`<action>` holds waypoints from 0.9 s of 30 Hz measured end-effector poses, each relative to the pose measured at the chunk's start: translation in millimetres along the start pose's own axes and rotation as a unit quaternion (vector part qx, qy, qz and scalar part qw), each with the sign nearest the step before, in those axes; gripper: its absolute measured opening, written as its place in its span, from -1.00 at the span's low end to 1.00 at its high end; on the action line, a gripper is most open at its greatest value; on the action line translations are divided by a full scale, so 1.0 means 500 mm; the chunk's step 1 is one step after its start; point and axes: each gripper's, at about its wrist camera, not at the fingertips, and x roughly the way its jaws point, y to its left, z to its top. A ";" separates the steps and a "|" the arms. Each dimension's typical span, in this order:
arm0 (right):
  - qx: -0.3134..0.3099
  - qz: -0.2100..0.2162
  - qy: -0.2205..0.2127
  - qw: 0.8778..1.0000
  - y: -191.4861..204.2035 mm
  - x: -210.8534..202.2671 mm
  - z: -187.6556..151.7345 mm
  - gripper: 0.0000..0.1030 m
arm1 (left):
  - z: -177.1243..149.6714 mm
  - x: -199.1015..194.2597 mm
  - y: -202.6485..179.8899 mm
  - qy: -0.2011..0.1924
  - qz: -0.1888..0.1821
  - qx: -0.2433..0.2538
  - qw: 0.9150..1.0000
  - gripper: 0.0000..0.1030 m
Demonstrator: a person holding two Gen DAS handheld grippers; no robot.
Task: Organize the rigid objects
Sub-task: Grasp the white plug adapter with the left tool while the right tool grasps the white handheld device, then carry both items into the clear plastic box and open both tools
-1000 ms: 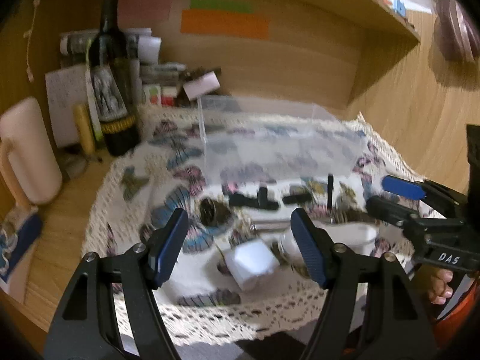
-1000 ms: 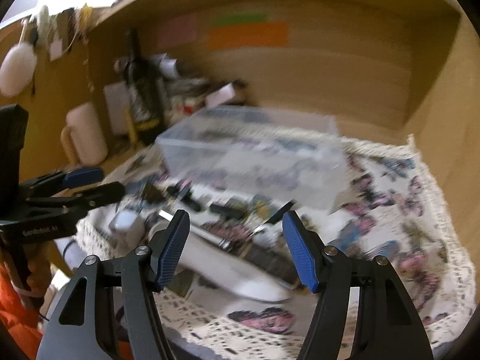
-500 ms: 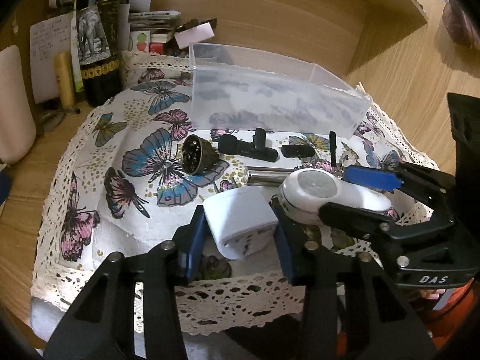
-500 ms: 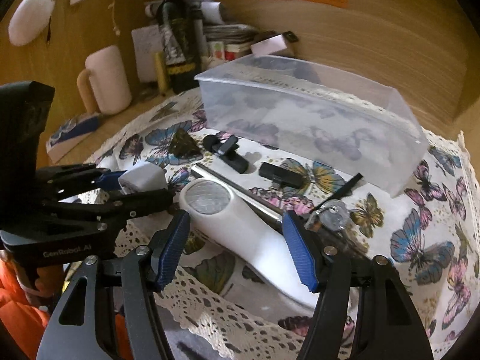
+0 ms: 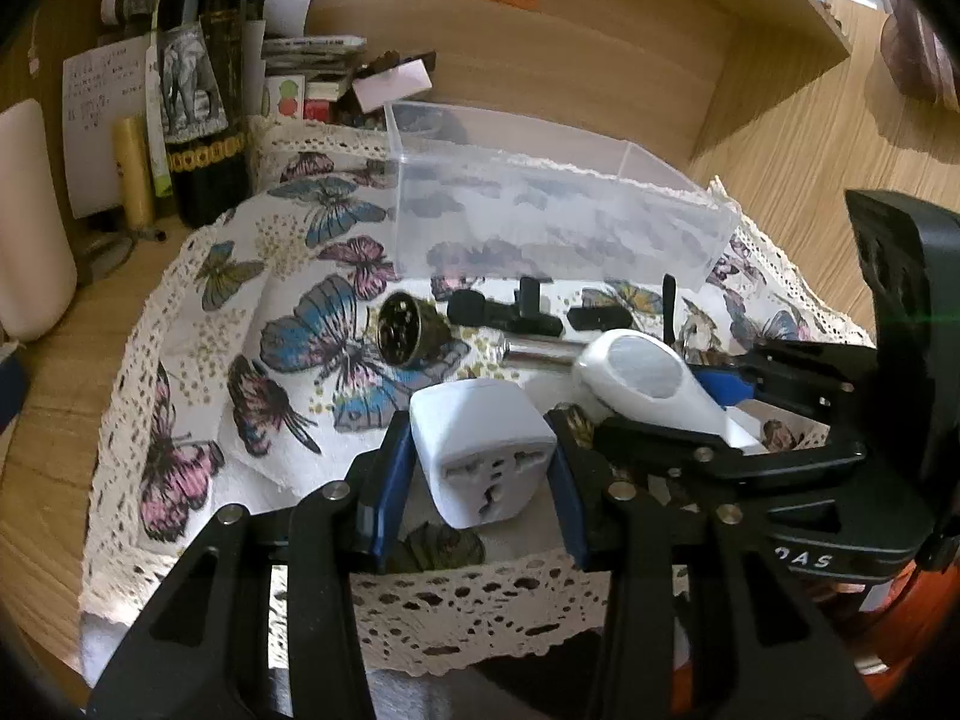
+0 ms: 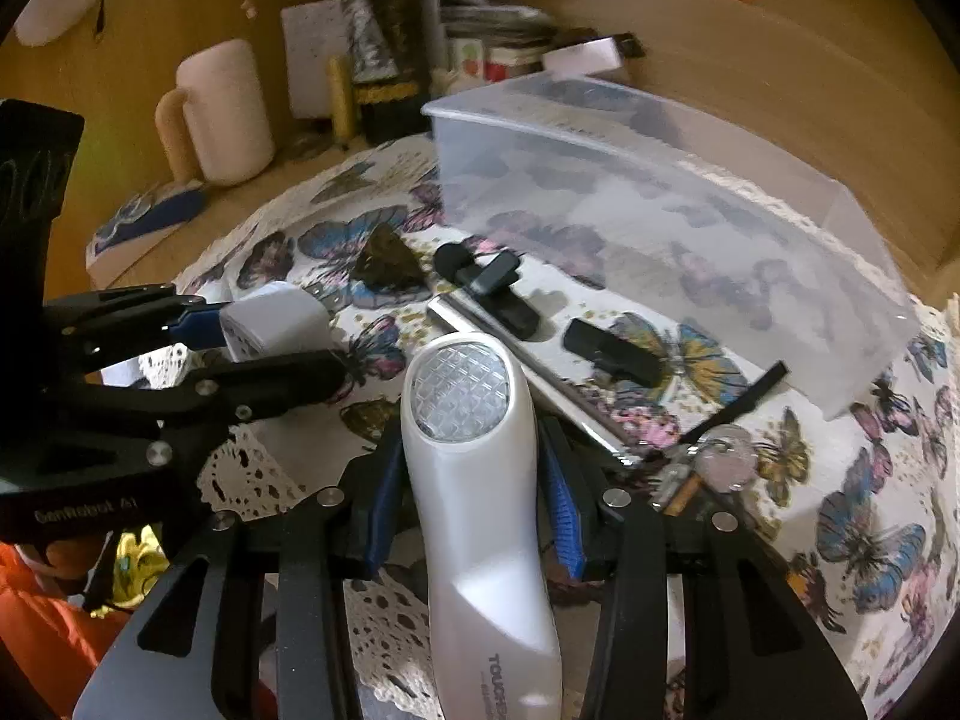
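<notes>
My left gripper (image 5: 477, 480) is shut on a white travel plug adapter (image 5: 486, 450) at the front of the butterfly cloth (image 5: 240, 360). My right gripper (image 6: 474, 510) is shut on a white handheld device with a round textured lens (image 6: 474, 480), just right of the adapter; it also shows in the left wrist view (image 5: 648, 384). A clear plastic box (image 5: 540, 222) stands behind. On the cloth lie a brass bell (image 5: 408, 330), a black clip piece (image 5: 504, 309), a small black block (image 5: 600, 318), a metal bar (image 5: 540, 351) and keys (image 6: 720, 462).
A wine bottle (image 5: 204, 90), papers and small boxes (image 5: 312, 78) crowd the back left. A pale pink mug (image 6: 222, 114) stands at the left. Wooden walls and a shelf (image 5: 780, 12) enclose the desk. The cloth's lace edge (image 5: 480, 618) hangs over the front.
Both grippers came down to the cloth and closed: the left around the white adapter, the right around the white device.
</notes>
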 end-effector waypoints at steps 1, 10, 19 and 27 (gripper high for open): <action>0.004 -0.002 -0.007 1.000 -0.004 -0.009 0.002 -0.25 | 0.004 -0.003 0.001 -0.003 0.000 0.000 1.000 -0.21; 0.042 -0.046 -0.103 0.993 -0.068 -0.128 0.038 -0.26 | 0.074 -0.025 -0.010 -0.031 -0.001 0.015 0.999 -0.28; 0.063 -0.085 -0.175 0.979 -0.133 -0.214 0.104 -0.26 | 0.180 -0.055 -0.030 -0.070 -0.011 0.037 0.997 -0.28; 0.071 -0.114 -0.202 0.970 -0.199 -0.221 0.189 -0.26 | 0.271 -0.028 -0.023 -0.086 0.009 0.039 0.995 -0.28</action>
